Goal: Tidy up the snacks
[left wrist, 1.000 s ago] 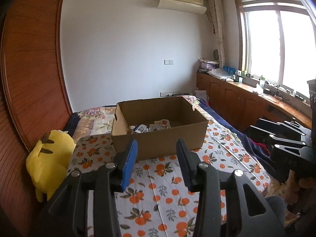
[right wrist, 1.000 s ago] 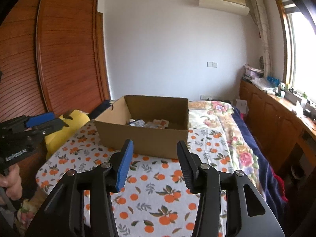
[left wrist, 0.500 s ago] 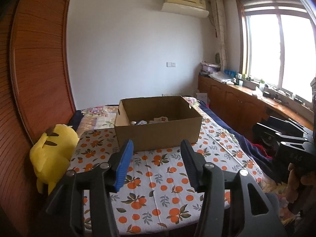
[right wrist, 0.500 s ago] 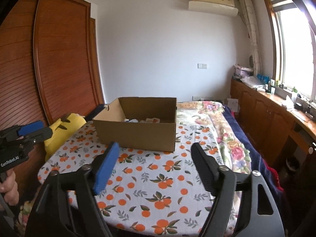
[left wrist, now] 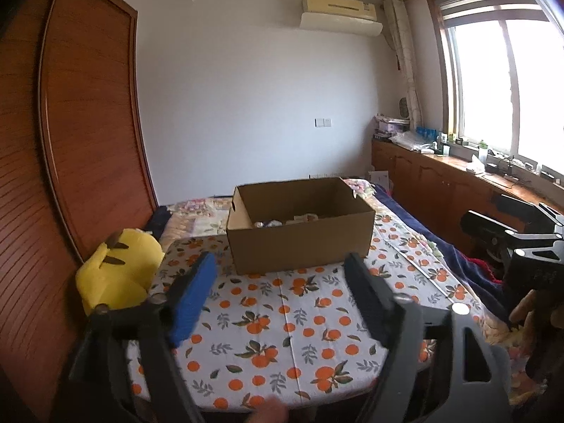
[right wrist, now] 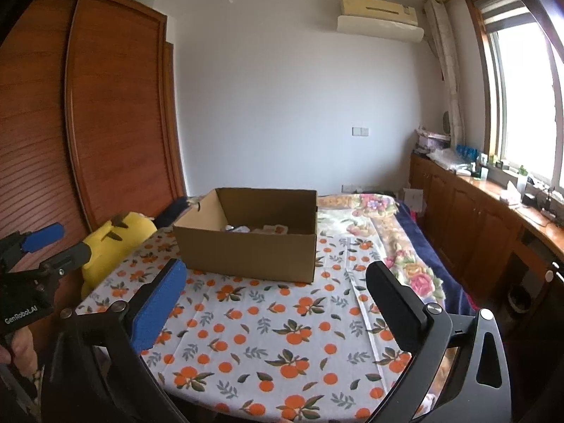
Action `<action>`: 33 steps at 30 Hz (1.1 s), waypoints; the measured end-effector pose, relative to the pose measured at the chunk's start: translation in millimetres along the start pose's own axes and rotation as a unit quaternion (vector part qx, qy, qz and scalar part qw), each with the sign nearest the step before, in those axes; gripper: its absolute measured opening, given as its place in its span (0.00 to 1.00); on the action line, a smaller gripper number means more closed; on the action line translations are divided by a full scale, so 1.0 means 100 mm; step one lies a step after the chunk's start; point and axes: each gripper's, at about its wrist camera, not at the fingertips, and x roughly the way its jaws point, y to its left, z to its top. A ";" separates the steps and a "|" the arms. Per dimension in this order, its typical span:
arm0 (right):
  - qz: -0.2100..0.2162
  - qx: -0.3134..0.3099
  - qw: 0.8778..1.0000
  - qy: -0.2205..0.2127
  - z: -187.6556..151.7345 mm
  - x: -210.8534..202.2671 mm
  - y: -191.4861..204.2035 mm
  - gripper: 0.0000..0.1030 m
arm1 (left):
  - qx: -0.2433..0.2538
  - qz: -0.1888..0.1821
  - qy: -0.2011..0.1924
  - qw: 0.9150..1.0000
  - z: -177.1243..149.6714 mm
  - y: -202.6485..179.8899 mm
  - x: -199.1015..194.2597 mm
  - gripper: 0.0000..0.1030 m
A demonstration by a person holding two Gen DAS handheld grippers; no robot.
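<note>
Orange-print bedsheet (right wrist: 282,335) under cardboard box (right wrist: 246,250), bedroom.

Left gripper (left wrist: 278,282) of black plastic struts, one blue-padded finger (left wrist: 192,299), one black finger, silver screws at the joints, right gripper (right wrist: 275,289) alike, white "GenRobot.AI" lettering lower left, blurred hand (right wrist: 16,347) apparently bare

- My left wrist camera looks forward and slightly down, past its fingers, at the cardboard box (left wrist: 299,227) on the bed (left wrist: 282,320), not near.
- My right wrist camera faces the same box (right wrist: 246,234), from further right.
- Both share box, bed, wardrobe (left wrist: 81,134).
</note>
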 end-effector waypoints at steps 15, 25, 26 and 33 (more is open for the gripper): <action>-0.018 -0.002 1.000 -0.001 -0.12 -0.14 0.06 1.00 | -0.007 0.006 -0.010 1.000 -0.13 -0.03 -0.16 1.00; -0.025 0.003 1.000 -0.002 -0.21 -0.26 0.07 1.00 | -0.018 0.010 -0.005 1.000 -0.24 0.02 -0.24 1.00; -0.026 0.006 1.000 -0.003 -0.23 -0.28 0.07 1.00 | -0.015 0.015 -0.009 1.000 -0.26 0.02 -0.26 1.00; -0.034 0.011 0.999 -0.004 -0.36 -0.37 0.07 1.00 | -0.015 0.026 -0.009 1.000 -0.36 0.04 -0.25 1.00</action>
